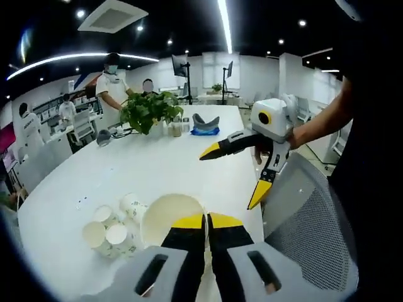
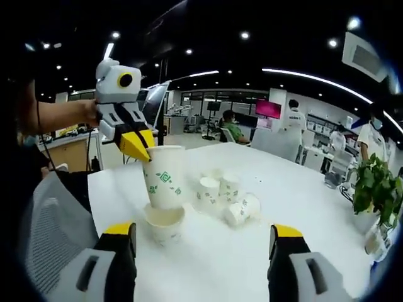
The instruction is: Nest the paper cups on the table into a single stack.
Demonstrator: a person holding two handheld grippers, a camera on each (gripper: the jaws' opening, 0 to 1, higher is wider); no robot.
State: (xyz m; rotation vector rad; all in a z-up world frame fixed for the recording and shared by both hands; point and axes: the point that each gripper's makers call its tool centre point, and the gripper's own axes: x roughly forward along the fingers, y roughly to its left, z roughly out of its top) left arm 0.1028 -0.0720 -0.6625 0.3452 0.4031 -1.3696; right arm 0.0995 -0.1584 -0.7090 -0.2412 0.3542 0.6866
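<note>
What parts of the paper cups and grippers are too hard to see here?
- Held paper cup, left gripper view: the left gripper covers its near rim; its printed side is out of sight.
- Cup standing under it, right gripper view: the held cup blocks its inside.
- Loose cups, right gripper view: too small to read their green print.
- Right gripper, right gripper view: the bottom edge cuts off its base.

Both handheld units match: left gripper [image 1: 206, 221] and right gripper [image 2: 204, 234] each have black jaws with yellow tips on grey moulded bodies with dark oblong slots, white housing behind, and the person [image 1: 368, 126] is in dark clothing with bare forearms.
</note>
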